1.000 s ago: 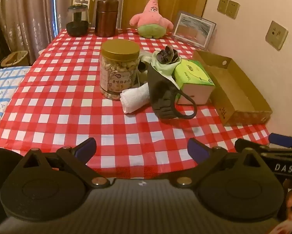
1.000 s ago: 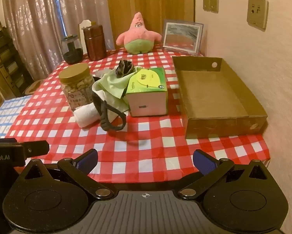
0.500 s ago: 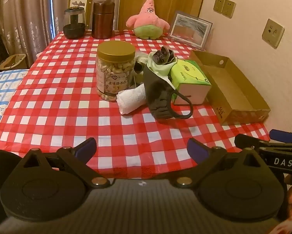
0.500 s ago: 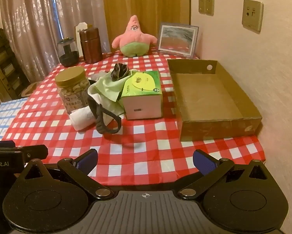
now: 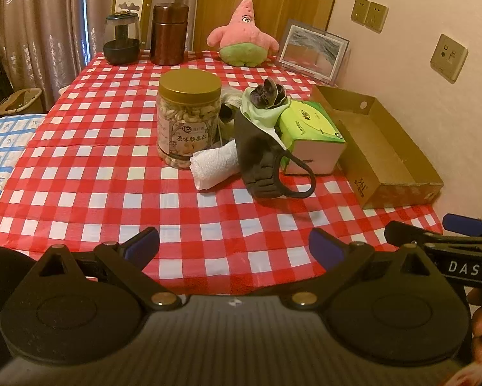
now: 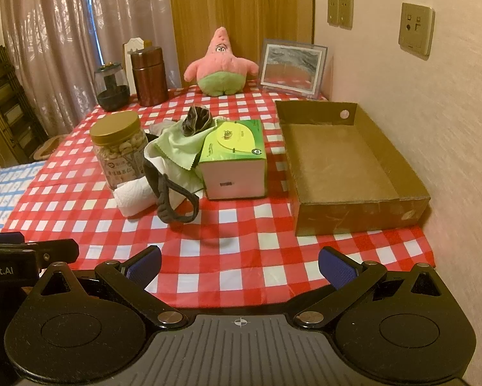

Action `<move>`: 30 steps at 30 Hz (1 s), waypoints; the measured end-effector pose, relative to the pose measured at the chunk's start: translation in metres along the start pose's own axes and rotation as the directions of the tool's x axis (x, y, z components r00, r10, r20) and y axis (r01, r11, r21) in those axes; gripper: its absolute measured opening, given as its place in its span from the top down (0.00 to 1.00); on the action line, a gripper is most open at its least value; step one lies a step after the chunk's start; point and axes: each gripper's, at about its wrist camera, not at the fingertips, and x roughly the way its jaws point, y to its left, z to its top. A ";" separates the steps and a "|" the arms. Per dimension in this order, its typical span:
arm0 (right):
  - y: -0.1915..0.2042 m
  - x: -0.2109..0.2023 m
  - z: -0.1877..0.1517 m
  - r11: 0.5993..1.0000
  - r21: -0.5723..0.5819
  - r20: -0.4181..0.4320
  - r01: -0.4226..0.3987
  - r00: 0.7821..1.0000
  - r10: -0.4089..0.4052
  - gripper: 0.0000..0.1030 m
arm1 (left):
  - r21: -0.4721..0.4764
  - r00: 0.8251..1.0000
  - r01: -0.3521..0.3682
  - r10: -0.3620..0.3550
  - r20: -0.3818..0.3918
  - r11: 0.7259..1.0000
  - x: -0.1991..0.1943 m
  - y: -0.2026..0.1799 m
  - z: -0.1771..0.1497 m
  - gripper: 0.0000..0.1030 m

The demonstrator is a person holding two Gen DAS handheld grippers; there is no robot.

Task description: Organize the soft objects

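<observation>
Both views drawn back from the table, left tongs (image 5: 233,245) and right tongs (image 6: 240,263) spread empty, nut jar (image 5: 189,123) beside dark mask (image 5: 259,164)

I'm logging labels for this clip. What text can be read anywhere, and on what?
"DAS": on the right gripper, seen from the left wrist.
"obot.AI", cut off at the frame edge: on the left gripper, seen from the right wrist.
Nut jar label: Chinese characters, too blurred to read reliably.
Tissue box print: too small.
Cardboard box marking: unreadable.

Both grippers (image 5: 233,246) (image 6: 240,263) level, jaws wide apart
</observation>
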 end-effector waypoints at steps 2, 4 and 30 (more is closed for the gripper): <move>0.001 0.000 -0.001 1.000 0.001 0.001 0.000 1.000 0.000 0.00 | -0.001 1.000 0.003 -0.003 0.001 1.000 0.000 0.000 0.000 0.04; 0.001 0.000 -0.001 1.000 0.000 0.001 0.001 1.000 -0.001 0.00 | 0.000 1.000 0.002 -0.002 0.002 1.000 0.000 0.000 0.001 0.04; 0.000 -0.001 0.002 1.000 -0.002 0.003 0.002 1.000 -0.002 0.00 | -0.003 1.000 0.000 0.000 0.009 1.000 -0.002 -0.003 0.002 0.04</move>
